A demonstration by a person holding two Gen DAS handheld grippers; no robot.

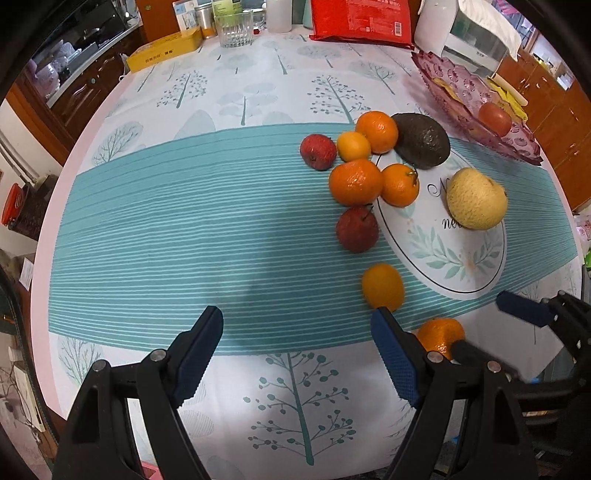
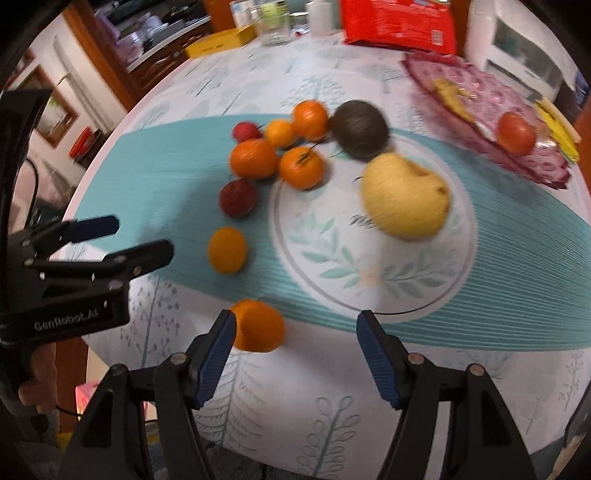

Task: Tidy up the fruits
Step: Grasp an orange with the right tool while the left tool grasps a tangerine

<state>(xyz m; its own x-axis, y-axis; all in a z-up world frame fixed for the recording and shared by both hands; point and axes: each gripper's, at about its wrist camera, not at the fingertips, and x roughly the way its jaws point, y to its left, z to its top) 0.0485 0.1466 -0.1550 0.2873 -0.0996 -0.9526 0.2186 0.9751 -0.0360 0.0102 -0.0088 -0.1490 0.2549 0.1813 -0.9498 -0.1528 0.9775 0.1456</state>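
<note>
Fruits lie on the teal runner (image 1: 166, 240): several oranges (image 1: 355, 181), two red fruits (image 1: 357, 229), a dark avocado (image 1: 421, 140) and a yellow pear (image 1: 476, 199). A pink glass fruit plate (image 1: 469, 96) at the right back holds a tomato (image 1: 495, 118). My left gripper (image 1: 295, 343) is open and empty above the runner. My right gripper (image 2: 295, 343) is open; an orange (image 2: 258, 330) lies by the inner side of its left finger, near the table's front edge. The right view is blurred. The same orange shows in the left view (image 1: 441, 338).
A red bag (image 1: 362, 18), a glass (image 1: 233, 29), a yellow box (image 1: 162, 51) and a white appliance (image 1: 465, 33) stand along the back. A loose orange (image 1: 383, 286) lies near my left gripper's right finger. The table edge curves at left and front.
</note>
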